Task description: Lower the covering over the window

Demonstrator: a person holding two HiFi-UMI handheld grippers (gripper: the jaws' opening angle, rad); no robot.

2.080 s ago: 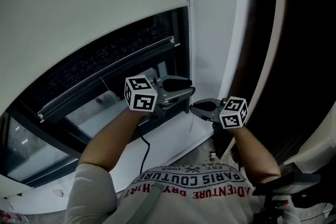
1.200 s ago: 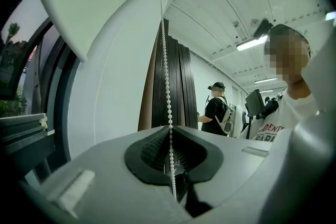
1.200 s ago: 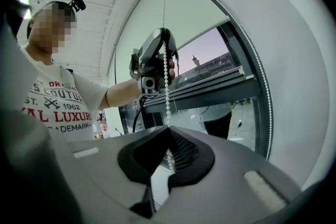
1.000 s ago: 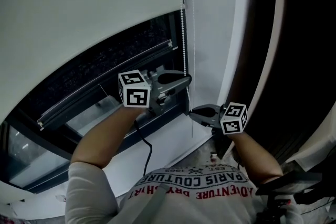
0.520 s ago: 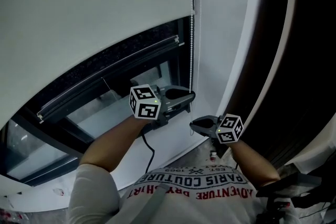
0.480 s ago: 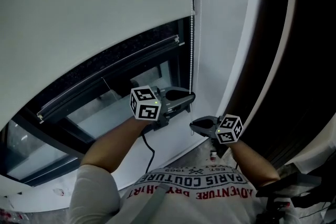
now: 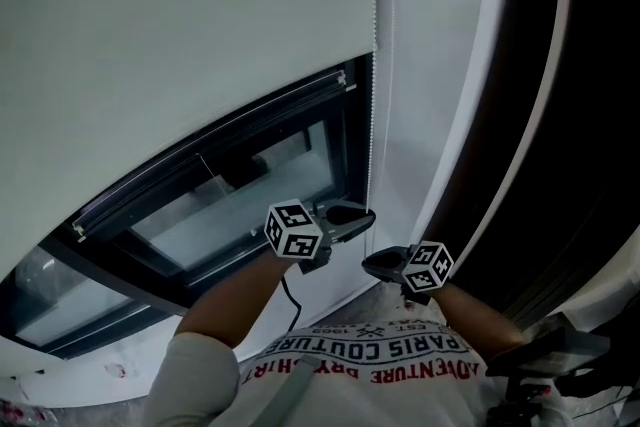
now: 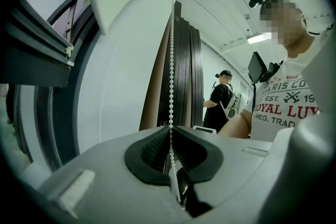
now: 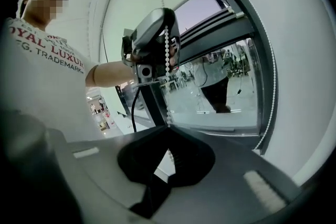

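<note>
The white roller blind [image 7: 180,35] covers most of the window, its bottom edge slanting across the head view. Its bead chain [image 7: 372,115] hangs down the blind's right side. My left gripper [image 7: 368,213] is shut on the bead chain [image 8: 170,60], which runs straight up from between its ribbed pads. Just below it, my right gripper [image 7: 368,263] is shut on the same chain [image 9: 167,86], a short way under the left gripper [image 9: 167,42]. Below the blind, dark window glass [image 7: 240,195] shows.
A dark window frame [image 7: 250,130] runs under the blind's edge. A white wall strip and a tall dark panel [image 7: 560,115] stand to the right. A black cable [image 7: 290,300] hangs from my left gripper. A person in black [image 8: 218,105] stands in the room behind.
Both grippers have moved down with the bead chain held in them. The blind's bottom edge has come lower, closer to the window's frame bar.
</note>
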